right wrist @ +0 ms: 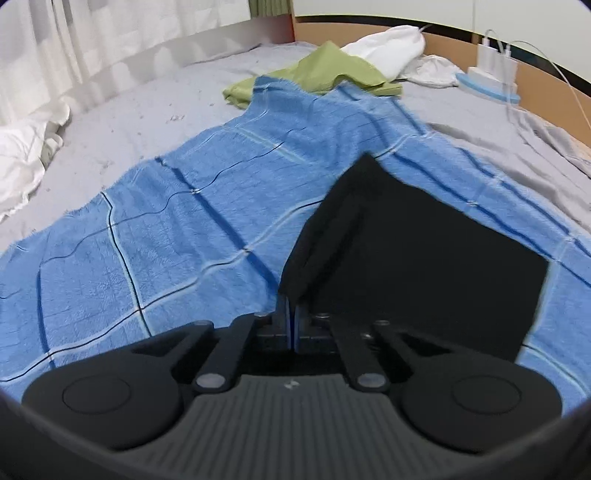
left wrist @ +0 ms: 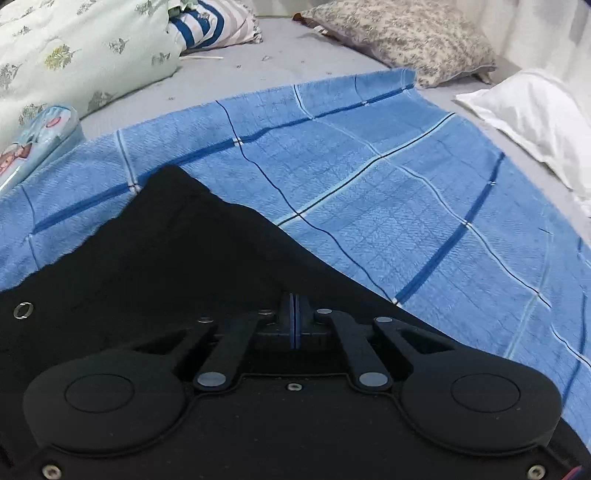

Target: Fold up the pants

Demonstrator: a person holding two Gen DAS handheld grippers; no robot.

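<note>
A grey bed sheet [left wrist: 288, 48] carries a blue checked blanket [left wrist: 369, 177]; pillows sit upper frame. Left gripper [left wrist: 294, 317] and right gripper [right wrist: 291, 317] both clench the black pants [left wrist: 166, 251].

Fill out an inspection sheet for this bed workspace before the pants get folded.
Surface: blue checked blanket spread over a grey bedsheet.
Job's things: black pants lying on the blanket; a metal eyelet shows in the left wrist view.
Clutter: floral pillows, striped cushion, white pillow, green cloth, printed case.
Grippers: left tool shut on the pants; right tool shut on a pants edge.
Cables: white charger leads by the headboard.
Surroundings: white curtain, wooden headboard.
</note>
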